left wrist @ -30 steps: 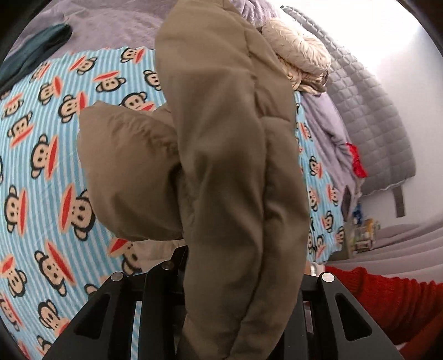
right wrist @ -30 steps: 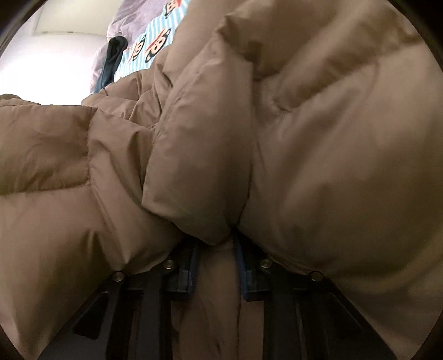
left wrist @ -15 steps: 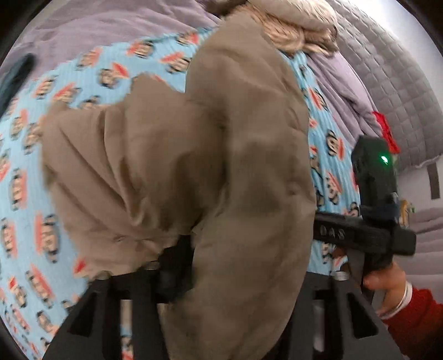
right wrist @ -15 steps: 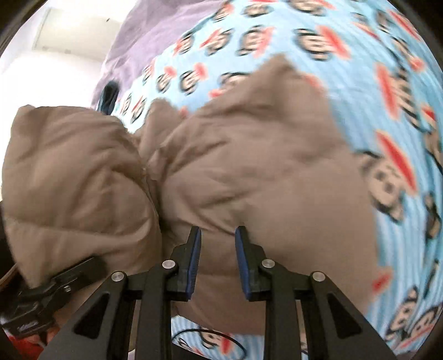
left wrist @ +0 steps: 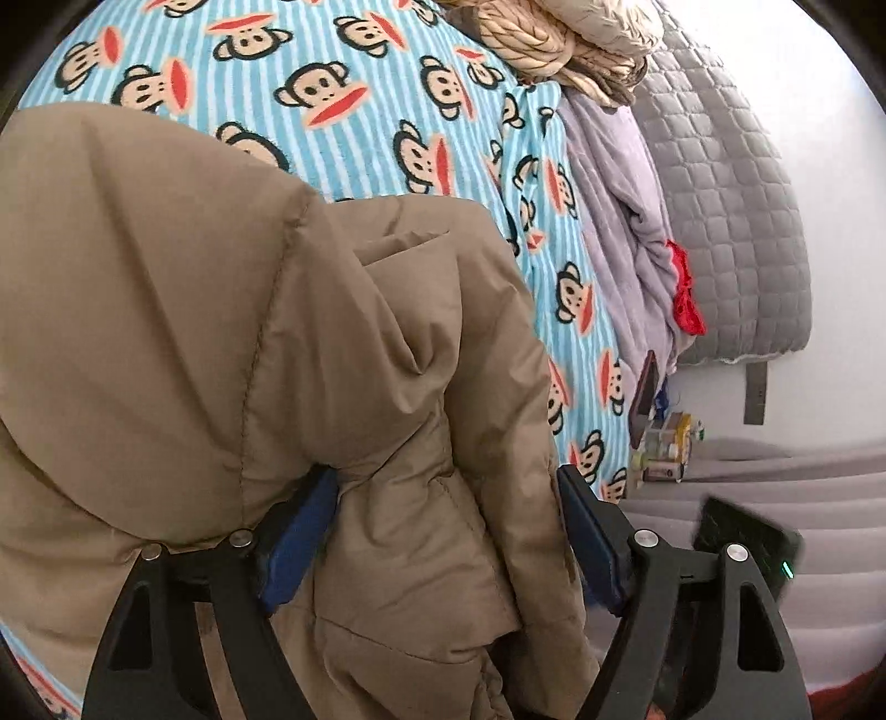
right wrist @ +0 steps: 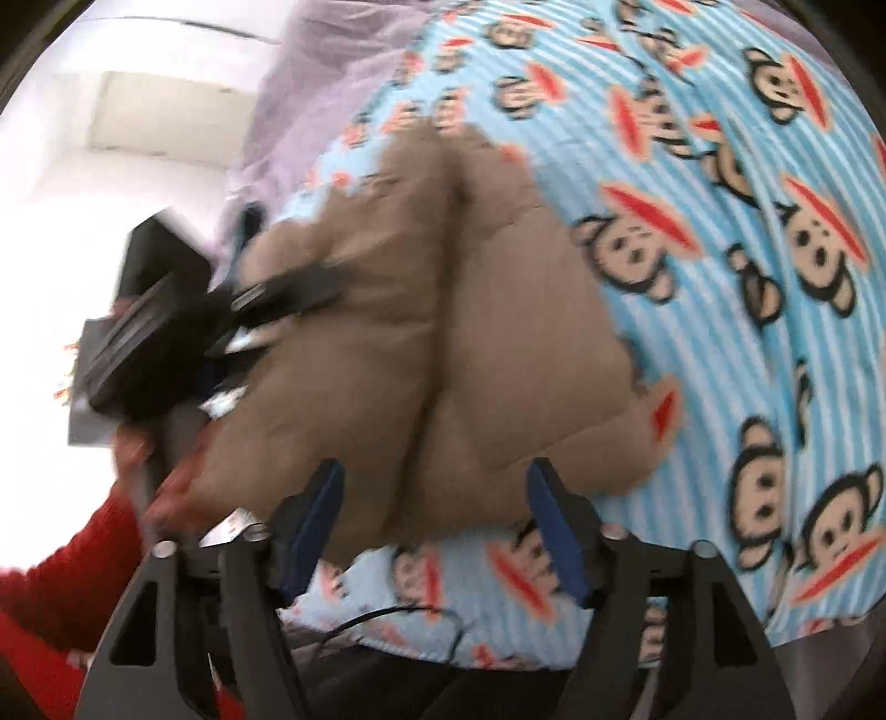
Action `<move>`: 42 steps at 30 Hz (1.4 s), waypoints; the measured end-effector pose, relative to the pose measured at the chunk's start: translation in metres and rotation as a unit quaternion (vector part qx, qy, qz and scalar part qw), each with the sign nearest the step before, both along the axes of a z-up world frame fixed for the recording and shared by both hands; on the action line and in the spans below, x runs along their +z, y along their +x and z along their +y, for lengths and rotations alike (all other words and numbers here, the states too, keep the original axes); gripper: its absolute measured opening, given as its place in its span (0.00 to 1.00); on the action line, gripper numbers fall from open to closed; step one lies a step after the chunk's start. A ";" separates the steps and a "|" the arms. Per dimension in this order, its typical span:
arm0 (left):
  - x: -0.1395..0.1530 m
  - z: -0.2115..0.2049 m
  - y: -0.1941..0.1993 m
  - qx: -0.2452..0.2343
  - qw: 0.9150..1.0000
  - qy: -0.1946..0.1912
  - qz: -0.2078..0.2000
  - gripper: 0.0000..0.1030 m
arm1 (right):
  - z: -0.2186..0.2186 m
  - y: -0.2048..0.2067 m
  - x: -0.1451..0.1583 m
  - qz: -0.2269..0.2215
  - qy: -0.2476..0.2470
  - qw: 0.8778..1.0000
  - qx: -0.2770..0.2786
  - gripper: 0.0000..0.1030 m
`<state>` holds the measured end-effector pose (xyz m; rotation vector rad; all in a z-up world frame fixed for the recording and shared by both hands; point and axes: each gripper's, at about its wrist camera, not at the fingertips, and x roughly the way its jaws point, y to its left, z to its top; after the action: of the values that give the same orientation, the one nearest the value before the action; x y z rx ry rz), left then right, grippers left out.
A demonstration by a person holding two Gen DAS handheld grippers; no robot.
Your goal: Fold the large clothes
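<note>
A brown puffy jacket (left wrist: pixel 221 360) lies bunched on the monkey-print bedsheet (left wrist: pixel 354 138). In the left wrist view it fills the left and middle. My left gripper (left wrist: pixel 443 531) has its jaws opening, and a thick fold of the jacket still sits between the blue pads (left wrist: pixel 299 531). In the right wrist view the jacket (right wrist: pixel 470 332) rests folded on the sheet (right wrist: pixel 747 277). My right gripper (right wrist: pixel 437 526) is opening just off its near edge, with its pads (right wrist: pixel 559 531) clear of the cloth. The left gripper's body (right wrist: pixel 160 343) shows blurred at the jacket's left side, held by a hand with a red sleeve (right wrist: pixel 50 598).
A cream knit garment (left wrist: pixel 542 44) lies at the bed's far end. A lilac blanket (left wrist: pixel 620 221), a grey quilted cover (left wrist: pixel 720 194) and a red item (left wrist: pixel 686 299) lie along the right edge. Small bottles (left wrist: pixel 664 448) stand beside the bed. A thin black cable (right wrist: pixel 398 620) crosses the near edge.
Both sets of jaws have spread apart. The jacket, first held up and hanging, has come down onto the sheet. My right gripper has pulled back off it.
</note>
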<state>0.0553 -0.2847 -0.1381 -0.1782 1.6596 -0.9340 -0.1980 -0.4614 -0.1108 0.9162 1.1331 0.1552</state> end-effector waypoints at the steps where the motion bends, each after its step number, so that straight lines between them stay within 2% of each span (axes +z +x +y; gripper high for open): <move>1: -0.001 -0.002 0.000 -0.004 1.000 0.005 -0.004 0.77 | 0.005 -0.002 0.006 -0.010 0.005 1.000 0.015 0.78; 5: 0.002 -0.012 -0.005 -0.027 0.999 0.028 -0.030 0.77 | 0.041 0.008 0.025 -0.041 0.001 0.997 0.069 0.78; 7: 0.008 -0.013 -0.008 -0.037 0.998 0.037 -0.043 0.77 | 0.051 0.019 0.023 -0.042 -0.015 0.997 0.063 0.78; 8: 0.017 -0.012 -0.009 -0.042 0.997 0.038 -0.056 0.77 | 0.053 0.024 0.020 -0.034 -0.021 0.998 0.056 0.74; 9: 0.027 -0.009 -0.009 -0.042 0.996 0.033 -0.072 0.77 | 0.054 0.031 0.013 -0.015 -0.035 0.998 0.041 0.64; 10: 0.039 -0.005 -0.007 -0.039 0.994 0.029 -0.095 0.77 | 0.053 0.037 0.008 -0.006 -0.039 0.999 0.031 0.21; 11: 0.053 0.002 -0.005 -0.030 0.991 0.029 -0.130 0.77 | 0.049 0.039 0.003 0.007 -0.050 0.999 0.018 0.13; 13: 0.078 0.024 0.007 0.001 0.976 0.046 -0.214 0.77 | 0.041 0.036 -0.001 0.028 -0.098 0.995 -0.007 0.12; 15: 0.083 0.042 0.021 0.026 0.962 0.075 -0.260 0.77 | 0.031 0.030 -0.006 0.042 -0.096 0.994 -0.024 0.12; 17: 0.072 0.055 0.038 0.037 0.950 0.118 -0.286 0.77 | 0.025 0.023 -0.014 0.057 -0.088 0.994 -0.036 0.12; 18: 0.063 0.057 0.043 0.037 0.947 0.134 -0.290 0.77 | 0.022 0.020 -0.019 0.063 -0.081 0.994 -0.044 0.12; 21: 0.041 0.048 0.049 0.031 0.945 0.141 -0.293 0.77 | 0.016 0.012 -0.030 0.065 -0.067 0.994 -0.063 0.12; 25: 0.020 0.005 0.040 -0.007 0.933 0.143 -0.330 0.77 | 0.010 0.005 -0.044 0.076 -0.062 0.991 -0.086 0.13; 29: 0.000 -0.029 0.038 -0.023 0.931 0.149 -0.333 0.77 | 0.001 -0.014 -0.058 0.087 -0.058 0.989 -0.104 0.18; 34: -0.013 -0.039 0.039 -0.026 0.928 0.167 -0.331 0.77 | -0.016 -0.024 -0.073 0.110 -0.014 0.986 -0.124 0.26; 36: -0.014 -0.037 0.039 -0.025 0.929 0.167 -0.329 0.77 | -0.025 -0.034 -0.059 0.119 -0.022 0.984 -0.127 0.31; 39: -0.015 -0.034 0.042 -0.022 0.931 0.165 -0.324 0.77 | -0.039 -0.041 -0.019 0.084 -0.082 0.986 -0.121 0.34; 40: -0.015 -0.034 0.042 -0.022 0.932 0.164 -0.324 0.77 | -0.044 -0.041 -0.006 0.067 -0.099 0.986 -0.119 0.43; 41: -0.014 -0.034 0.042 -0.023 0.931 0.165 -0.324 0.77 | -0.049 -0.040 0.008 0.050 -0.113 0.985 -0.120 0.57; 42: -0.014 -0.034 0.041 -0.023 0.931 0.165 -0.326 0.77 | -0.054 -0.037 0.016 0.038 -0.117 0.985 -0.121 0.65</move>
<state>0.0967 -0.3185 -0.1519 0.3707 1.1704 -0.6337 -0.2346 -0.5149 -0.0947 0.8464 1.0741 -0.2092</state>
